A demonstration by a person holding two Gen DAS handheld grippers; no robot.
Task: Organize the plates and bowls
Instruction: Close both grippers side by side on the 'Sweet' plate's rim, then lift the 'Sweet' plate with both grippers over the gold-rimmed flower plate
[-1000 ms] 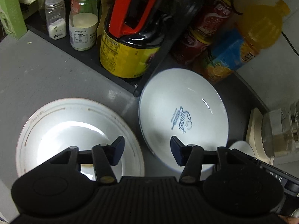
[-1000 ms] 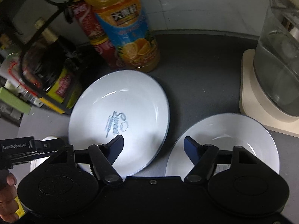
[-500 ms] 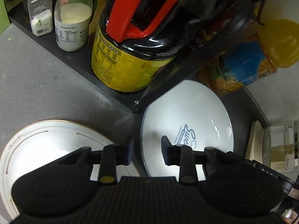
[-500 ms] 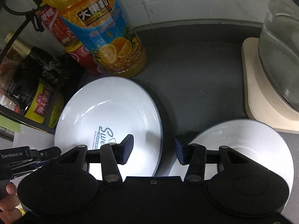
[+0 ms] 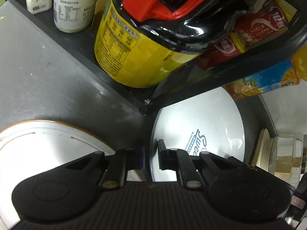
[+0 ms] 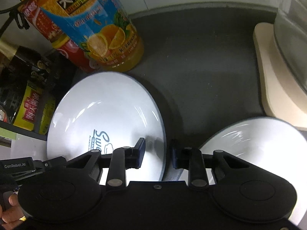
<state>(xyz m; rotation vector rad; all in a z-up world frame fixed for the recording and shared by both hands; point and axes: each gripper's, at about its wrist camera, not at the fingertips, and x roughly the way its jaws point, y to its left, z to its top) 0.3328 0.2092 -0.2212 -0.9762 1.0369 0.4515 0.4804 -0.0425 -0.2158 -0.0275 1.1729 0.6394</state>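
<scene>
A white plate with blue "Sweet Bakery" lettering (image 5: 201, 126) lies on the dark counter; it also shows in the right wrist view (image 6: 107, 115). My left gripper (image 5: 150, 153) straddles its left rim, jaws narrowed close around the edge. My right gripper (image 6: 157, 151) straddles its right rim, jaws narrowed with a small gap. A gold-rimmed white plate (image 5: 44, 145) lies to the left. A white bowl (image 6: 255, 140) sits to the right.
A black shelf rack (image 5: 119, 94) holds a yellow-labelled jug (image 5: 138, 57), jars (image 5: 74, 13) and red cans (image 5: 249, 34). An orange juice bottle (image 6: 99, 34) stands behind the plate. A glass kettle on a cream base (image 6: 278, 76) is at the right.
Both grippers have moved forward and down to the lettered plate's opposite rims, and both jaws have narrowed from wide open to close around the rim.
</scene>
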